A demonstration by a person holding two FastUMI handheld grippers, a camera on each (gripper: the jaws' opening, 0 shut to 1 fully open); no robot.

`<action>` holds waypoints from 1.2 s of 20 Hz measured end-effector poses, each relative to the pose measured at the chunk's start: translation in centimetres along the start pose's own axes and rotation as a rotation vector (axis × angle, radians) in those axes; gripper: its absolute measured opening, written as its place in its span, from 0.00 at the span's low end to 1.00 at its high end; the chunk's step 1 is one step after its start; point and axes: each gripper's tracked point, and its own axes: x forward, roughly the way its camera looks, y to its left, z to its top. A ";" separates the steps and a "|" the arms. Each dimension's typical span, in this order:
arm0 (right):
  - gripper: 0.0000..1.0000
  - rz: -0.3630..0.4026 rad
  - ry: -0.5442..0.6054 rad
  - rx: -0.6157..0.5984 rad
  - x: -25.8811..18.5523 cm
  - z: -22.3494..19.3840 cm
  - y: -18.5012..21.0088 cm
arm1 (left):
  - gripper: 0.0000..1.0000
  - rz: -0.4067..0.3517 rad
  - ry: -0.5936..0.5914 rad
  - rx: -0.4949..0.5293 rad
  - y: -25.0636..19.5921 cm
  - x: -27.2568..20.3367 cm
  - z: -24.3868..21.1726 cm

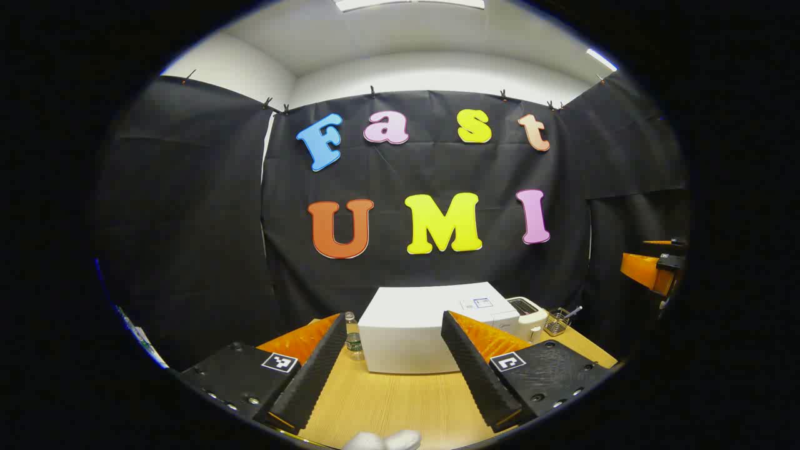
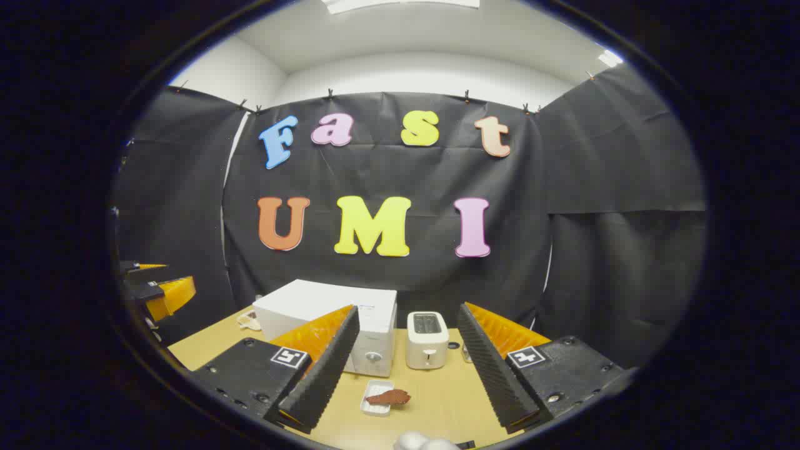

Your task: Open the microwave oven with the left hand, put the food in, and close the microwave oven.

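**Both tools wide above the bench, microwave door closed**

In the left gripper view, the left tool (image 1: pixel 400 375) hangs with its fingers spread wide, holding nothing, and the white microwave (image 1: pixel 425 334) sits at 12 o'clock between them on the wooden bench (image 1: pixel 400 400). A small bottle (image 1: pixel 354 337) stands just beside the microwave at 9 o'clock.

In the right gripper view, the right tool (image 2: pixel 403 375) is also spread wide and empty. The food (image 2: pixel 389 397) lies on a small white tray (image 2: pixel 377 398) on the bench between its fingers, near the microwave front. A toaster (image 2: pixel 427 339) stands just beside the microwave at 3 o'clock.
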 end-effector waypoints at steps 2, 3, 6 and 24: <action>0.93 0.009 -0.007 -0.016 0.1 0.2 0.4 | 0.96 -0.006 -0.006 -0.006 0.1 0.0 0.1; 1.00 0.012 -0.008 -0.021 0.2 0.2 0.5 | 0.96 -0.004 -0.004 -0.007 0.2 0.1 0.0; 0.93 0.007 -0.009 -0.022 0.5 0.1 0.6 | 0.96 -0.005 -0.002 0.001 0.3 0.3 -0.1; 1.00 -0.002 0.001 0.007 3.8 -0.1 -2.7 | 0.96 -0.104 0.014 0.013 -8.0 7.3 -6.7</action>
